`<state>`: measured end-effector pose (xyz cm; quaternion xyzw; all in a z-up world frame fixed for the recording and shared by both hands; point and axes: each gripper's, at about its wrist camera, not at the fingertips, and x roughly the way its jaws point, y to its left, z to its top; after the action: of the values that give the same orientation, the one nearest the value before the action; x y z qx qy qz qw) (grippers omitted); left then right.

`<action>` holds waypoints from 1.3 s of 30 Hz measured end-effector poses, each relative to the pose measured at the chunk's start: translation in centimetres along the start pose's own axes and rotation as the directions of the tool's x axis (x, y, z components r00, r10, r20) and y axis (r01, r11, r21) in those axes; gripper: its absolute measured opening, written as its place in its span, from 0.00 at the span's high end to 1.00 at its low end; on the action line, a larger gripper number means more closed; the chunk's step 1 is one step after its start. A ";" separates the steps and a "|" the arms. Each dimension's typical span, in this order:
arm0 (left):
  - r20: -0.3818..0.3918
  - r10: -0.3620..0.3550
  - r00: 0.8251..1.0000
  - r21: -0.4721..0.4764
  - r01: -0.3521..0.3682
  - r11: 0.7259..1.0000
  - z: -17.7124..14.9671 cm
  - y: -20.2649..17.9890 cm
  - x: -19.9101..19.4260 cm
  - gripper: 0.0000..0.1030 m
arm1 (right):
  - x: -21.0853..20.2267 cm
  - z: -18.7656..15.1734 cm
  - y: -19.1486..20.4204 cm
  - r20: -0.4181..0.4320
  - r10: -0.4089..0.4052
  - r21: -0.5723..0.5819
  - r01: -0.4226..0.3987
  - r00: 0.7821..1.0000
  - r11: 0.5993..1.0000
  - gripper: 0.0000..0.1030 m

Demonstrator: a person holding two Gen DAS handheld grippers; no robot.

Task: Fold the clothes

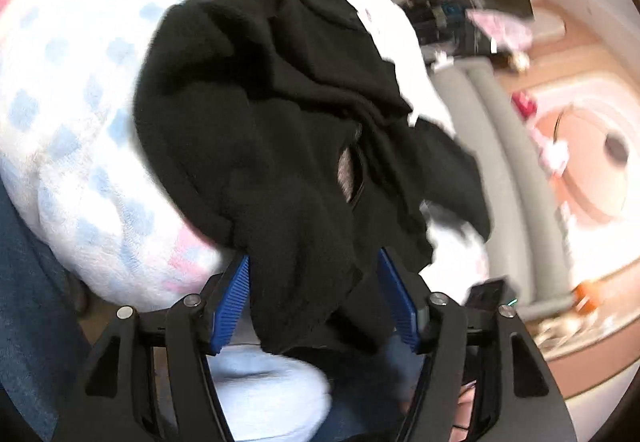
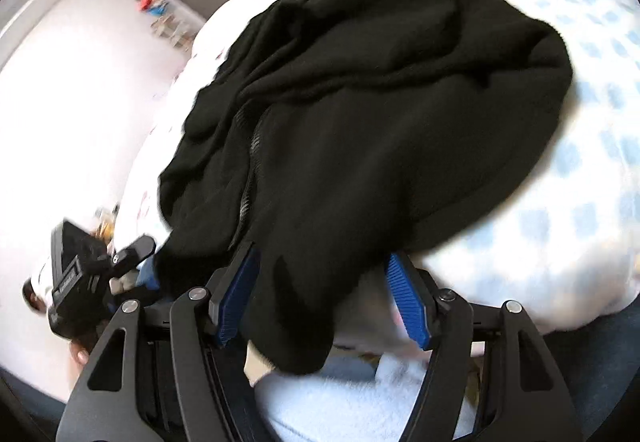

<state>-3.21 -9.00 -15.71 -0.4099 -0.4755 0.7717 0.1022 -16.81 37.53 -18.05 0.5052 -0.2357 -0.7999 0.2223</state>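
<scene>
Black garment [image 1: 272, 130], one only, is lying bunched on the bed [image 1: 72, 122], its hem hanging between both grippers' parted jaws: left gripper [image 1: 314, 298], right gripper [image 2: 324, 298], seemingly ungripped, though blurred.

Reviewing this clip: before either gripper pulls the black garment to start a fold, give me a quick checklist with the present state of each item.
1. Black garment on the bed cover: ok, though its near edge hangs off.
2. Garment spread flat: not ok, it lies bunched and creased.
3. Cloth between the left gripper pads: ok, a hanging fold sits there.
4. Left gripper clamped: not ok, jaws stand apart.
5. Cloth between the right gripper pads: ok, the edge droops between them.
6. Right gripper clamped: not ok, a gap shows at one pad.
</scene>
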 end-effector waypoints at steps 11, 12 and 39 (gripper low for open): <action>-0.187 0.253 0.949 0.055 -0.247 0.967 0.1 1.7 2.3 0.36 | -1.4 0.6 1.0 0.006 -0.052 0.020 0.052 0.999 0.998 0.44; -0.206 0.243 0.948 0.055 -0.237 0.970 -0.3 2.0 2.8 0.36 | -0.5 -0.1 0.4 -0.022 -0.059 0.032 0.060 0.998 0.998 0.44; 0.011 0.222 0.975 0.273 -0.217 0.937 -1.9 -2.5 3.0 0.79 | 1.8 2.0 2.8 -0.034 0.090 -0.220 -0.096 0.995 0.971 0.80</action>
<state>-4.32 -4.82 -15.63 -0.4500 -0.3150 0.8322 0.0758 -19.01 34.56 -16.90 0.4750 -0.1661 -0.8039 0.3170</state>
